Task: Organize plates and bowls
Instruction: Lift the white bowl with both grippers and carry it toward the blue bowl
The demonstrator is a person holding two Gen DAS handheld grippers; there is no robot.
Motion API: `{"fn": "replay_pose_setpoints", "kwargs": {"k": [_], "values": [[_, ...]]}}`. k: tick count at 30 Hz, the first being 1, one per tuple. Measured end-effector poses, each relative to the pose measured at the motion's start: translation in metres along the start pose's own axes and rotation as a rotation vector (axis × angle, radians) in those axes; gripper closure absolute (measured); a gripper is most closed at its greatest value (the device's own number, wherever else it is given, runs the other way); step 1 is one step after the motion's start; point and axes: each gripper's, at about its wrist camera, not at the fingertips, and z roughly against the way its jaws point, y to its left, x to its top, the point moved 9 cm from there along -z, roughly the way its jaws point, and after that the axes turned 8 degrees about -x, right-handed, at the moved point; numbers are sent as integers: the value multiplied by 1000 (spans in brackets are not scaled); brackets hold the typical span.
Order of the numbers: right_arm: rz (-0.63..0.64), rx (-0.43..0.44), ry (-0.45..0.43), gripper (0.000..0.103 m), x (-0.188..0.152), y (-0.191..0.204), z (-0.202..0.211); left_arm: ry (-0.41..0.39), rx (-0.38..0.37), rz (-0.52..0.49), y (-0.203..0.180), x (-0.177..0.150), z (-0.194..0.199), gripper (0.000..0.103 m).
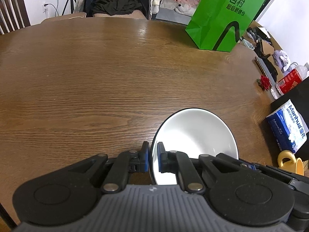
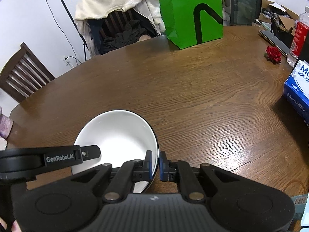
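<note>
A broad oval table of dark brown wood grain (image 1: pixel 108 81) fills both views, with slatted wooden chairs and a white wall along the upper edge. A tall bright green paper bag with black lettering (image 1: pixel 226 17) stands at the table's far side, upper right in the left wrist view and top centre in the right wrist view. A blue and white pack of tissues (image 2: pixel 297 89) sits at the right edge, and just above it a small red flower (image 2: pixel 273 55) lies on the wood. A yellow mug (image 1: pixel 289 161) shows low on the right of the left wrist view.

A round white bowl with a thin dark rim (image 1: pixel 195 135) sits in the lower middle of each frame, gripped from both sides. The left gripper (image 1: pixel 153 157) is pinched tight on the bowl's left rim, one blue pad on each face. The right gripper (image 2: pixel 155 164) is clamped the same way on the opposite rim.
</note>
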Motion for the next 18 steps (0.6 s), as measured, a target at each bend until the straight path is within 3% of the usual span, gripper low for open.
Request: {"fn": "replay_pose_setpoints", "kwargs": {"k": [18], "values": [[32,19,-18,96,-12,26,34,-33,16,8,12,-14,39,94]]}}
